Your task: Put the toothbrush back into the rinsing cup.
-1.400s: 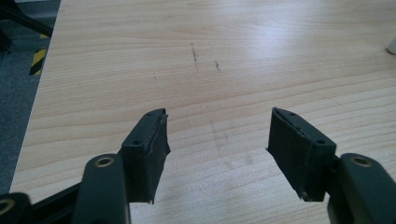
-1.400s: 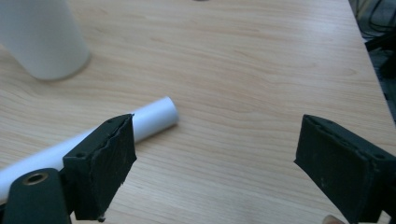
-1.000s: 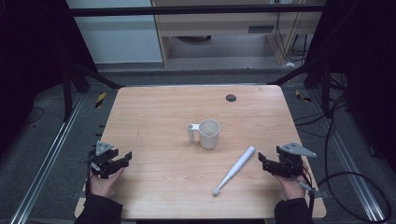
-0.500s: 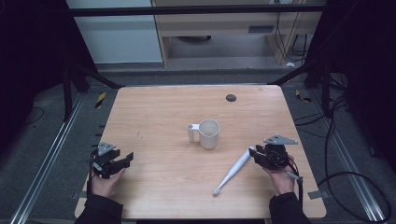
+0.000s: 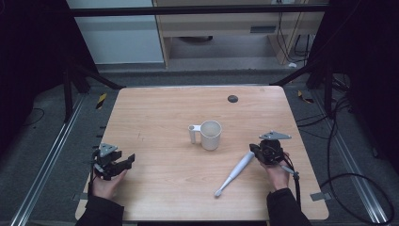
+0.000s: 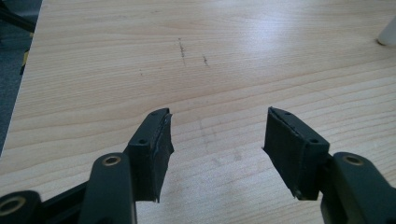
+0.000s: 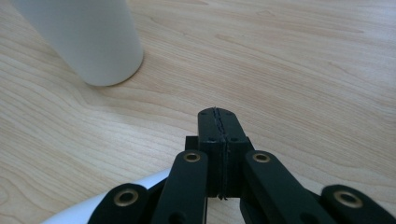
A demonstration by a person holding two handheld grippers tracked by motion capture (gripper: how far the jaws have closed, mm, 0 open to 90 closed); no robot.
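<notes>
A white mug (image 5: 210,135) stands upright near the table's middle, its handle to the left. A white toothbrush-shaped stick (image 5: 235,172) lies slanted to its lower right, thick end up-right. My right gripper (image 5: 255,149) hovers at that thick end with its jaws pressed together and nothing between them. In the right gripper view the shut gripper (image 7: 217,114) points past the mug (image 7: 88,37), and the white stick (image 7: 93,210) shows beneath it. My left gripper (image 5: 127,160) is open at the table's left edge; its gripper (image 6: 217,135) frames bare wood.
The wooden table (image 5: 164,113) has a small dark round spot (image 5: 232,98) at the back right. Dark frame bars and cables surround the table. An edge of the mug (image 6: 387,35) appears at the far right of the left gripper view.
My right gripper has moved left and forward from the table's right edge to the thick end of the white stick. The left gripper has stayed in place.
</notes>
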